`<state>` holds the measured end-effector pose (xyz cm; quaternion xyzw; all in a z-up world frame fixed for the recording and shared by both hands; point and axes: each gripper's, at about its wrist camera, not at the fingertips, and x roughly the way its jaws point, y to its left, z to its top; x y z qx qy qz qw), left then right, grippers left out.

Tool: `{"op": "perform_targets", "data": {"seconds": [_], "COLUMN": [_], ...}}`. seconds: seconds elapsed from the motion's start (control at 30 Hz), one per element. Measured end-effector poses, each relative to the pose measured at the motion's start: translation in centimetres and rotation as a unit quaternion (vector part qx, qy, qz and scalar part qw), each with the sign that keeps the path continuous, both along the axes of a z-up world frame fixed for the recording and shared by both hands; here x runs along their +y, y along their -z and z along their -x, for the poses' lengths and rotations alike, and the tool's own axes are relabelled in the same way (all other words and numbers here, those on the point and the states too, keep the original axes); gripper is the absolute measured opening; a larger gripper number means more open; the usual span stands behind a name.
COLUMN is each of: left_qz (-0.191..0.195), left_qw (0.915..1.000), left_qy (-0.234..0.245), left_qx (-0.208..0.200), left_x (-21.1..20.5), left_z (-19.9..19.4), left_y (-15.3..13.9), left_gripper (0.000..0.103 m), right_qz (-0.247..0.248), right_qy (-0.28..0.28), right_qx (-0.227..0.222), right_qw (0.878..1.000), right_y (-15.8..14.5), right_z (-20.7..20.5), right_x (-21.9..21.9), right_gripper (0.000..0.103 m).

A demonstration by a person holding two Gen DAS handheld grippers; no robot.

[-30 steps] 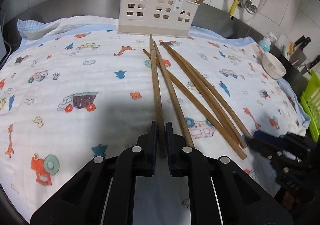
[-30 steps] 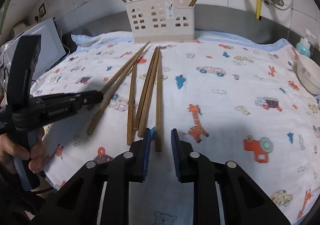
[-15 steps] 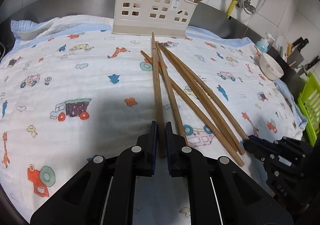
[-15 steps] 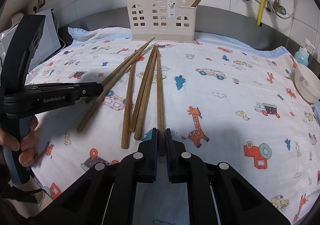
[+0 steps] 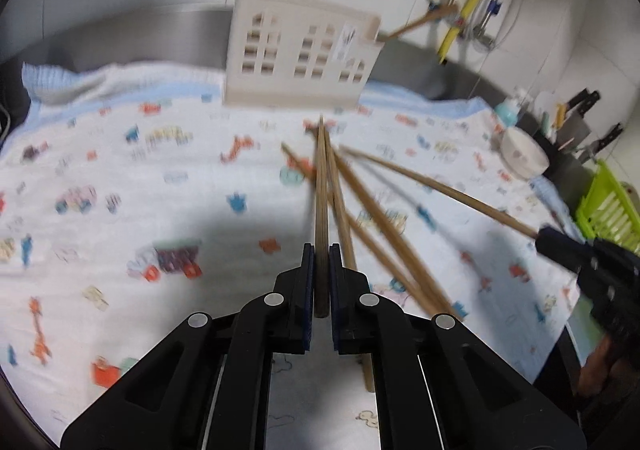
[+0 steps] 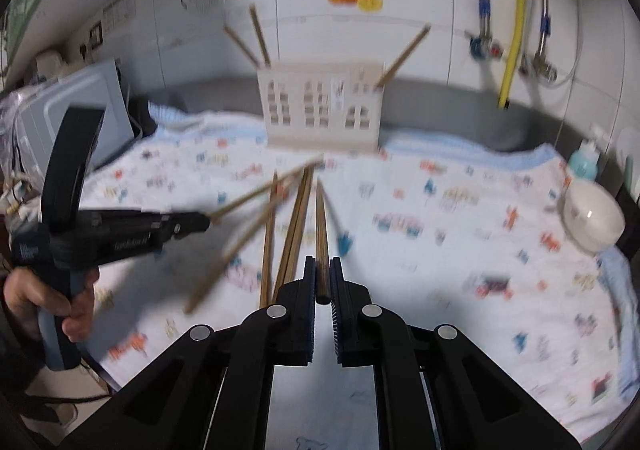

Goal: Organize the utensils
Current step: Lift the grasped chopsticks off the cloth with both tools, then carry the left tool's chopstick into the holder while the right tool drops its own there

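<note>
Meanwhile both grippers' fingers (image 5: pixel 308 282) clench chopsticks (image 5: pixel 321 210) above loose ones (image 5: pixel 384 234) before the holder (image 5: pixel 300 54).

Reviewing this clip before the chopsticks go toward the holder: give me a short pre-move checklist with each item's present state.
1. Left gripper shut on one brown wooden chopstick: ok.
2. Right gripper shut on another brown wooden chopstick: ok.
3. Each gripper holds only one stick: ok.
4. Held sticks' far tips clear of the printed white cloth: cannot tell, the pictures are blurred.
5. Beige slotted plastic holder upright with room: ok, only three sticks show in it.
6. Loose chopsticks on the cloth untangled from held ones: cannot tell.
</note>
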<state>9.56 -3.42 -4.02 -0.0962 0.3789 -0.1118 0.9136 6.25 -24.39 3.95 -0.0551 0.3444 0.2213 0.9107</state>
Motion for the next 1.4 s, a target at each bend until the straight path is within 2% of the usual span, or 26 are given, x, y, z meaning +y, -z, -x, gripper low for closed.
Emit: {"op": "perform_targets", "data": {"seconds": [0.3, 0.47, 0.9, 1.1, 1.4], "left_qz": [-0.001, 0.002, -0.046, -0.041, -0.051], "left_qw": [0.9940, 0.9929, 0.9855, 0.9825, 0.9688], "left_qy": [0.007, 0.016, 0.042, 0.046, 0.036], "left_qx": [-0.109, -0.118, -0.158, -0.176, -0.240], "left_x": [1.2, 1.5, 0.7, 0.5, 0.6], "left_z": [1.4, 0.8, -3.0, -4.7, -6.3], "left_y": [-6.9, -8.6, -14.0, -16.8, -22.8], "left_gripper": [0.006, 0.006, 0.006, 0.006, 0.006], "right_qz": [-0.027, -0.019, 0.001, 0.019, 0.017], "right_qy": [-0.033, -0.049, -0.048, -0.029, -0.017], "right_qx": [-0.045, -0.056, -0.112, -0.097, -0.041], "right_qw": [0.998, 0.997, 0.993, 0.995, 0.999], "right_y": [-7.2, -9.8, -19.0, -19.0, -14.8], "right_z": [-2.8, -4.6, -11.5, -16.1, -21.6], "right_x": [0.3, 1.1, 2.7, 3.9, 4.6], "right_gripper": [0.007, 0.007, 0.007, 0.007, 0.007]}}
